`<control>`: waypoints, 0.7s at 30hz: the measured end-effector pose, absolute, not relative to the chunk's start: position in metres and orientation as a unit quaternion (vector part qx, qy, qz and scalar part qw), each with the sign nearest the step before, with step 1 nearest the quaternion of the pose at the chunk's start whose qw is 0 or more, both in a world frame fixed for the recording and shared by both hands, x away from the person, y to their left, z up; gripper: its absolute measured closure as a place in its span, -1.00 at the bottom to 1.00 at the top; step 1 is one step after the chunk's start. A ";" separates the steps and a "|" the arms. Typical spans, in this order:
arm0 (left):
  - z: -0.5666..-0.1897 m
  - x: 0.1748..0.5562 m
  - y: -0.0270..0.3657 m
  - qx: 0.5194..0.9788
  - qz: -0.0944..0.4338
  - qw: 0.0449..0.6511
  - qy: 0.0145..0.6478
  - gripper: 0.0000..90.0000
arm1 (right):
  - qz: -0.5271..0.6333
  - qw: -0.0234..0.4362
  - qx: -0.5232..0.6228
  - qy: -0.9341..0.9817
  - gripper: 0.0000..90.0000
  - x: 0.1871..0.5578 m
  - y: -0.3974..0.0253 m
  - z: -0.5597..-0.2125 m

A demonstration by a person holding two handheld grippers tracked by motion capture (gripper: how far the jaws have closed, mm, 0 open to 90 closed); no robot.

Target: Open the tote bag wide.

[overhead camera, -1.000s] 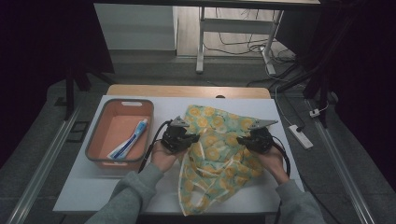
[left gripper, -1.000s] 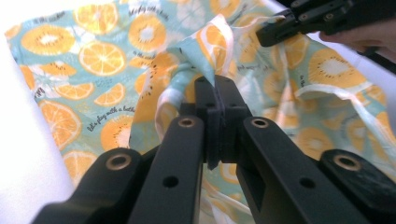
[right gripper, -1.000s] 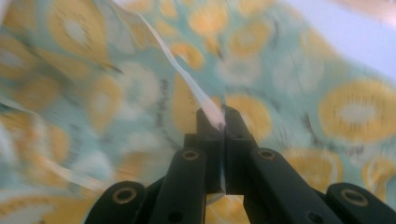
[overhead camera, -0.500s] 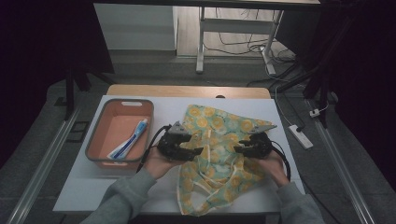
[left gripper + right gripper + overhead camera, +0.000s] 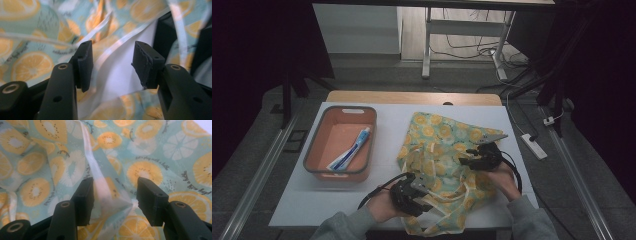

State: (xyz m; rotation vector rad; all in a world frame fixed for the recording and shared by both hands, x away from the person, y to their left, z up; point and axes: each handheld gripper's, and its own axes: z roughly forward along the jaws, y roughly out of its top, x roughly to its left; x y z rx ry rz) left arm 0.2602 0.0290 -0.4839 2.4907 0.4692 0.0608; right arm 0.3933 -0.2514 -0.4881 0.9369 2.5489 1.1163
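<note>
Teal cloth (image 5: pixel 439 150) printed with orange citrus slices; basket (image 5: pixel 319 162) seemingly salmon-orange.

- The left gripper (image 5: pixel 424 192) is drawing back toward the table's near edge
- The fruit-print cloth (image 5: pixel 447 150) is spreading wider, both grippers now gaping

The printed lettering on the citrus-print cloth (image 5: pixel 150 152) was too blurred to be read. The cloth's near end (image 5: pixel 432 227) was cut off at the bottom edge of the high view, as were both forearms. The tube (image 5: pixel 349 154) in the orange tray (image 5: pixel 312 167) was too small to be identified.
</note>
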 end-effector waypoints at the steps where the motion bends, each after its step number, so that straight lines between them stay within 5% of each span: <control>1: -0.488 0.261 0.027 0.941 0.032 0.286 0.176 0.16 | 0.378 0.103 0.317 0.864 0.08 0.393 -0.251 -0.488; 8: -0.512 0.277 0.014 0.952 0.052 0.241 0.180 0.17 | 0.378 0.098 0.320 0.863 0.08 0.394 -0.253 -0.491; 15: -0.513 0.285 0.017 0.944 0.056 0.267 0.186 -0.04 | 0.389 0.092 0.309 0.863 0.02 0.388 -0.252 -0.482; 21: -0.519 0.295 0.016 0.944 0.040 0.273 0.181 0.06 | 0.390 0.087 0.304 0.865 0.02 0.387 -0.249 -0.483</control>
